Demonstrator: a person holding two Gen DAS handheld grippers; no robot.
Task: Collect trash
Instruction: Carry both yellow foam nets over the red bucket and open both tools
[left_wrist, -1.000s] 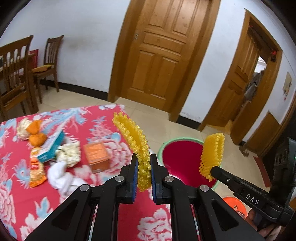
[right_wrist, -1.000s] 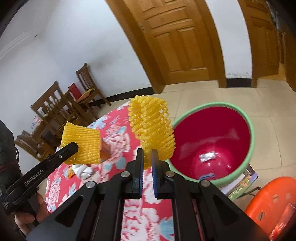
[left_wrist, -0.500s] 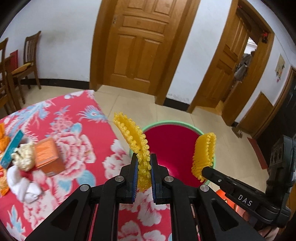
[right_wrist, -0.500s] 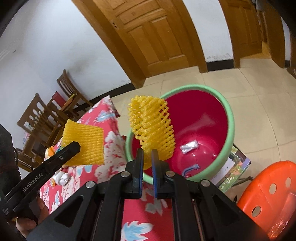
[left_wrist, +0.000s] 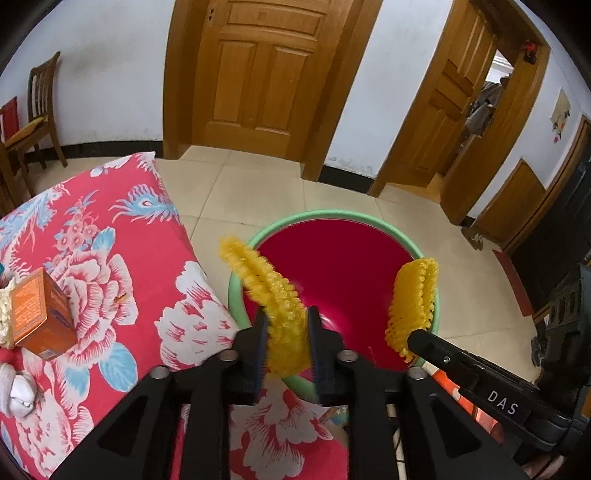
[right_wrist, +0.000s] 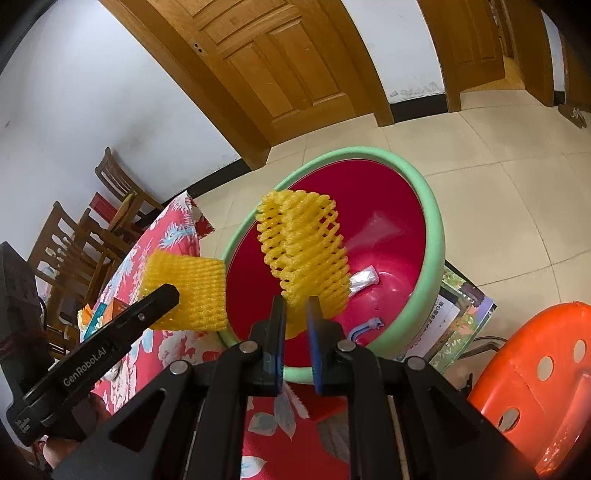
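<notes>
My left gripper (left_wrist: 286, 325) has its fingers parted with a yellow foam fruit net (left_wrist: 275, 302) loose between them, at the near rim of the red basin with a green rim (left_wrist: 332, 216). My right gripper (right_wrist: 295, 314) has also parted a little around a second yellow foam net (right_wrist: 304, 247), over the basin (right_wrist: 432, 221). Each gripper shows in the other view, with its net: the right one (left_wrist: 412, 295) and the left one (right_wrist: 186, 288). A silver wrapper (right_wrist: 364, 278) and a blue piece (right_wrist: 365, 328) lie in the basin.
The table with the red floral cloth (left_wrist: 110, 266) carries an orange box (left_wrist: 37, 314), white tissue (left_wrist: 20, 384) and other scraps at the left. An orange plastic stool (right_wrist: 532, 376) stands right of the basin. Papers (right_wrist: 458, 310) lie under the basin. Wooden chairs (right_wrist: 92, 229) stand beyond.
Both grippers moved from the table to over the basin. Their jaws, tightly shut on the nets before, have opened somewhat, and the left net is blurred as it slips.
</notes>
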